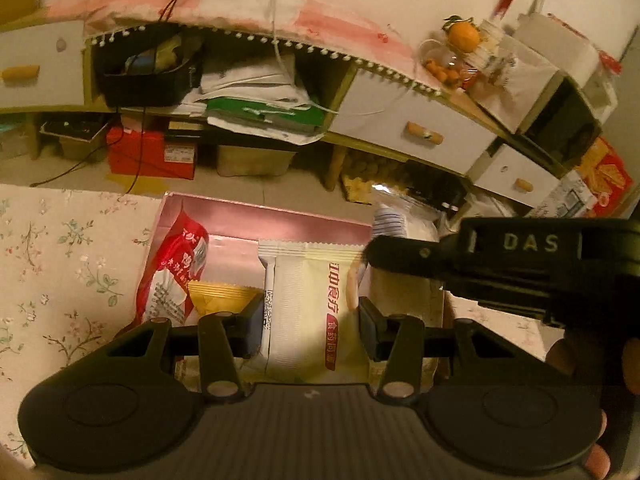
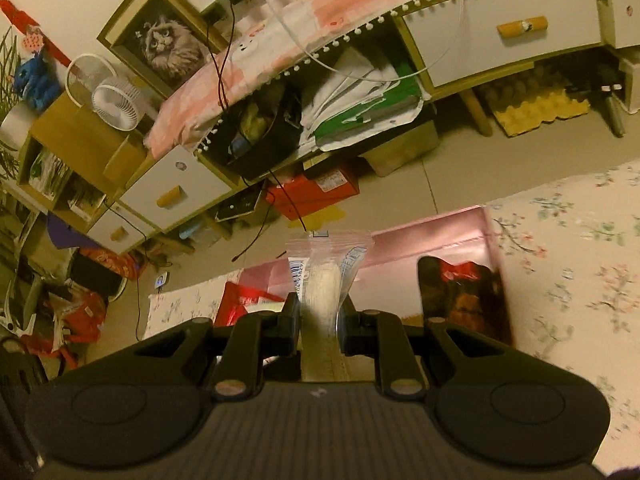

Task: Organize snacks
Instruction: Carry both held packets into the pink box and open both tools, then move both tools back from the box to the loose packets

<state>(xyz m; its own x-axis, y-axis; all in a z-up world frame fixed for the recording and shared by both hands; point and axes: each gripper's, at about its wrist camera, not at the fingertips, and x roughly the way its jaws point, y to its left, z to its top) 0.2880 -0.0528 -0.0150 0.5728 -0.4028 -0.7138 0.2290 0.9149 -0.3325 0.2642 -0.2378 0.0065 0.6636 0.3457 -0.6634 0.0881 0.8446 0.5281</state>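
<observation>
Left gripper [image 1: 310, 326] jaws clamp the cream snack packet [image 1: 308, 304] over the pink box [image 1: 264, 220], right gripper [image 2: 318, 322] jaws pinch a clear-wrapped snack [image 2: 324, 276], seemingly above it; slippery film could slip and miss the box.

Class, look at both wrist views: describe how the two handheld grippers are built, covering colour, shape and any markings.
Both are matt black. The left gripper and the right gripper each have a ribbed flat body flanked by two round discs, with angled link bars on silvery pivot pins carrying two blocky fingers. Seen from the left wrist view, the right gripper's side bears pale letters "DAS". No cables or sleeves show.
</observation>
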